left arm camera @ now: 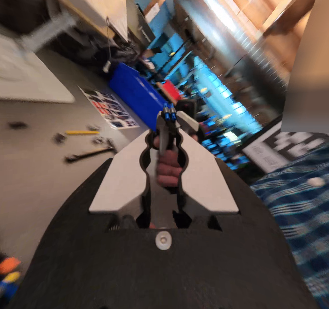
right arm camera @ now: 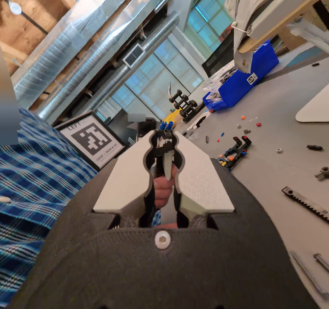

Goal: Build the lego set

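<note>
A small dark grey lego assembly with two blue pins (left arm camera: 168, 115) is held up in the air above the table, between the two grippers, which face each other tip to tip. My left gripper (left arm camera: 165, 133) is nearly closed, with the assembly's dark lower part between its tips. In the right wrist view the assembly (right arm camera: 165, 129) sits between the tips of my right gripper (right arm camera: 164, 134), which is also nearly closed on it. Each view shows the other gripper's white fingers and a hand (left arm camera: 168, 168) through the gap. The exact contact points are blurred.
A grey table (right arm camera: 267, 158) carries a partly built black lego frame (right arm camera: 235, 150), a toothed rack (right arm camera: 306, 206), several loose small parts and a blue bin (right arm camera: 249, 81). An instruction sheet (left arm camera: 108, 108) lies beside the bin (left arm camera: 135, 93). A framed marker card (right arm camera: 92, 140) and a plaid sleeve (right arm camera: 35, 175) are close by. The grippers are tip to tip, or close to it.
</note>
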`<state>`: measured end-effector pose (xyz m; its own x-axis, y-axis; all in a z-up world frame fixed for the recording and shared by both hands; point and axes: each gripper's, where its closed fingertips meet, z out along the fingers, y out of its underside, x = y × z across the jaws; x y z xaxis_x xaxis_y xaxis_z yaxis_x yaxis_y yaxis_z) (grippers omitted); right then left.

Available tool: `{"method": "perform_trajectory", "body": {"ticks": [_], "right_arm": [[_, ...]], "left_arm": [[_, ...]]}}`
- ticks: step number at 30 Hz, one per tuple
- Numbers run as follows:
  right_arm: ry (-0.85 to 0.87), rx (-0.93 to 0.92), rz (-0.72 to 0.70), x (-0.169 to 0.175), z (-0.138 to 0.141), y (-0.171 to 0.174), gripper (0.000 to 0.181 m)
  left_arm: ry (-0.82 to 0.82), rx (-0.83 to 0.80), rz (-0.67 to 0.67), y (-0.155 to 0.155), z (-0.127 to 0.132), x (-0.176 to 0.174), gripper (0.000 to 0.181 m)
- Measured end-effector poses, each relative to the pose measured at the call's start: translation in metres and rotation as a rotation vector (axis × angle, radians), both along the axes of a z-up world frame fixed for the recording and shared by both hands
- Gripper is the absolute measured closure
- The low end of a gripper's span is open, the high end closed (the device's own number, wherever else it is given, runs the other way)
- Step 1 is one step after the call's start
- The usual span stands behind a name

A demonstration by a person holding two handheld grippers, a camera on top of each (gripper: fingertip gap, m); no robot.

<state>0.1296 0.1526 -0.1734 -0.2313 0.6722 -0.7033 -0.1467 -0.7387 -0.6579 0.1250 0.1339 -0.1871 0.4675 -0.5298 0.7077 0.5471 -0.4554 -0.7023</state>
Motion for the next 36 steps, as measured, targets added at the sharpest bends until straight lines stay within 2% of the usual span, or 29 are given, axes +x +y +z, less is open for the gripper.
{"method": "perform_trajectory", "body": {"ticks": [4,7,11,16,21,24,26,28,32,36], "right_arm": [[0.001,-0.112,-0.032,-0.003,0.001,0.003,0.169],[-0.007,-0.172,-0.033,-0.007,0.0,-0.001,0.168],[-0.028,-0.21,-0.03,-0.012,-0.002,-0.007,0.168],[-0.037,-0.265,0.008,-0.019,-0.005,-0.02,0.168],[-0.053,-0.299,0.019,-0.024,-0.009,-0.027,0.168],[-0.093,-0.232,-0.001,-0.022,-0.008,-0.025,0.156],[-0.159,-0.088,-0.026,-0.018,-0.01,-0.023,0.156],[-0.247,0.139,-0.019,-0.015,-0.011,-0.026,0.16],[-0.362,0.542,0.07,-0.015,-0.011,-0.038,0.162],[-0.492,0.887,0.146,-0.02,-0.022,-0.046,0.167]], "left_arm": [[0.598,0.244,0.159,0.002,0.006,-0.001,0.152],[0.881,0.343,0.249,0.004,0.006,-0.004,0.151],[1.12,0.438,0.312,0.003,0.004,-0.006,0.162],[1.296,0.526,0.338,-0.001,0.004,-0.009,0.174],[1.35,0.543,0.35,-0.006,0.002,-0.013,0.179],[1.224,0.478,0.305,-0.01,0.002,-0.016,0.179],[1.116,0.468,0.222,-0.017,0.004,-0.012,0.179],[1.034,0.391,0.174,-0.018,0.001,-0.017,0.179],[0.941,0.335,0.048,-0.028,-0.003,-0.023,0.179],[1.001,0.345,-0.069,-0.04,-0.01,-0.019,0.179]]}}
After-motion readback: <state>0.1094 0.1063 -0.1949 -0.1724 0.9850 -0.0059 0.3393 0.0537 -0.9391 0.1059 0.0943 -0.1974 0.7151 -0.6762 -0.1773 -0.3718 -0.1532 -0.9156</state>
